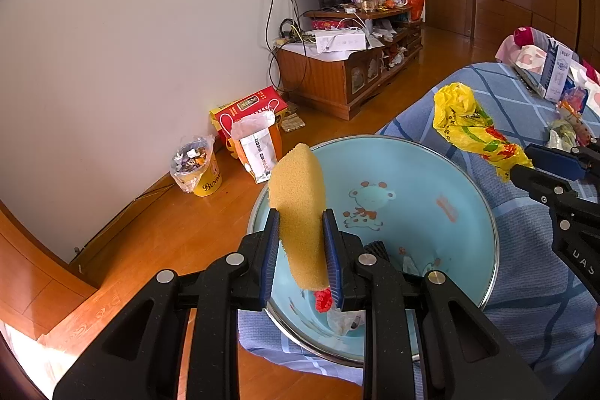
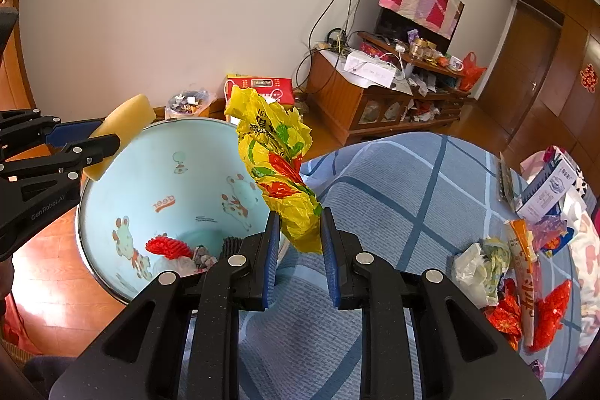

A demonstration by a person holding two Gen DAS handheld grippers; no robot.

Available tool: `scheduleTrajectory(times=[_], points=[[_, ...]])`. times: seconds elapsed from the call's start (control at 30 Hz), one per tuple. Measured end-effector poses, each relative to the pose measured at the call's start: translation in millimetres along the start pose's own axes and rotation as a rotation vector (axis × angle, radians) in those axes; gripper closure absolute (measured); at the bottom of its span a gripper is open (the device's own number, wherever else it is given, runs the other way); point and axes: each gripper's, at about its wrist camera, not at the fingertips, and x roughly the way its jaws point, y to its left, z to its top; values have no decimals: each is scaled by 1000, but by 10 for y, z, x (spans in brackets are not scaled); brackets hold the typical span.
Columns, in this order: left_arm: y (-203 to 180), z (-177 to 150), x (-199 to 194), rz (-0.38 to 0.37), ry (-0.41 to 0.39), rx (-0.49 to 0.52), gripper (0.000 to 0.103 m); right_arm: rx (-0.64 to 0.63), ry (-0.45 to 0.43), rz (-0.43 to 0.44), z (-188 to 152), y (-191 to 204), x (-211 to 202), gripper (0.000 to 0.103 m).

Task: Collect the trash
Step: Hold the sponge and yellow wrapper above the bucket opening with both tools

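A light-blue basin (image 2: 123, 175) was positioned at the blue plaid bedspread's (image 2: 393, 182) edge. A yellow plastic bag (image 2: 277, 167) was clamped by the right gripper (image 2: 300, 238) beside the basin. A yellow sponge (image 1: 300, 212) was clamped by the left gripper (image 1: 302, 238) above the basin.

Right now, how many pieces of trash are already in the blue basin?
3 visible in the blue basin: a red mesh piece, a white crumpled bag beside it, and a black ridged piece. The right tool hides part of the bottom, so more may be there.
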Motion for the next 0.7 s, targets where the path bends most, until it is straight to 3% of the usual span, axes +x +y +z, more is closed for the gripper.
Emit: scheduleTrajectory(times=[0.7], points=[[11,28,-39,-1,-5,-11,80,-17,1,11,22,52,17,81]])
